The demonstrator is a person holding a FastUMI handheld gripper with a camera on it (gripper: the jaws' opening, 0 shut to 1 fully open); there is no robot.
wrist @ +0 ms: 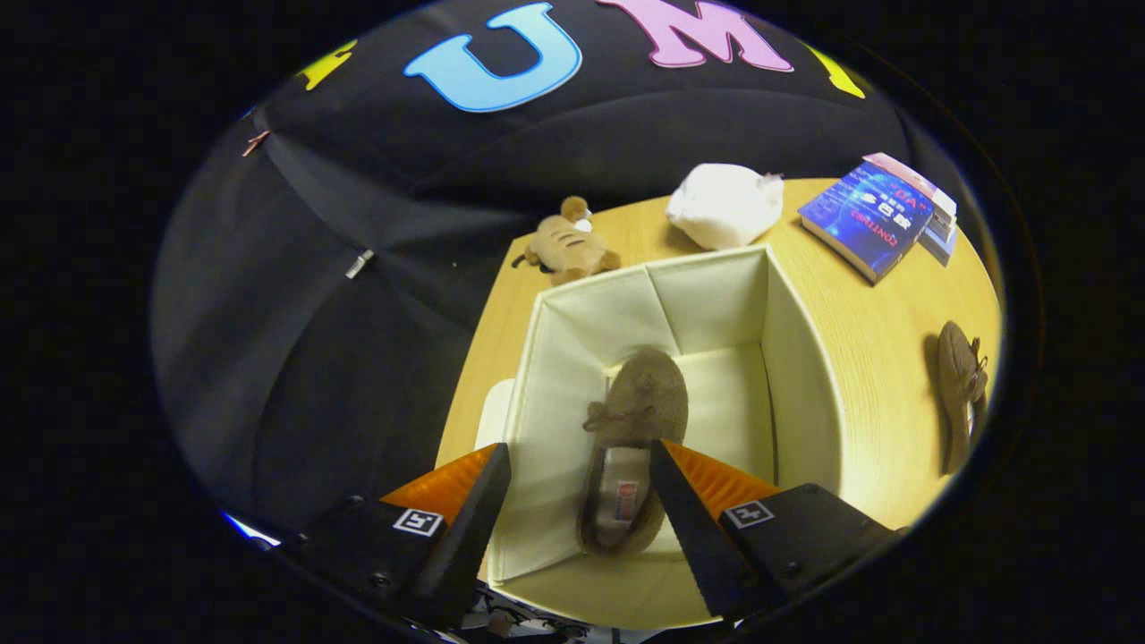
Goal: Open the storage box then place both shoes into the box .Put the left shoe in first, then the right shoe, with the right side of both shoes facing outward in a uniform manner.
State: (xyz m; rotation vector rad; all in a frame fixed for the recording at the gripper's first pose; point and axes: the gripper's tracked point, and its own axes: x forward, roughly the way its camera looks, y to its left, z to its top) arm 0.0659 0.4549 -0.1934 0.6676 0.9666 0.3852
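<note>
At lower centre our gripper (580,458) spread wide, gripping nothing, above one shoe (633,447) inside the open storage box (796,376), second shoe (959,394) at right, insole label unreadable

Dim booth, table (859,340) brightly lit — perhaps from overhead; fisheye bends edges.

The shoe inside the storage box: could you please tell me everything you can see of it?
The brown suede-like moccasin shoe lies on the floor of the open cream fabric storage box, toe pointing away from the tongs, opening upward. A small bow sits on its top and a pale insole with a small label shows inside. It rests near the box's left wall. The tongs are open above it, one finger either side of its heel, not touching.
</note>
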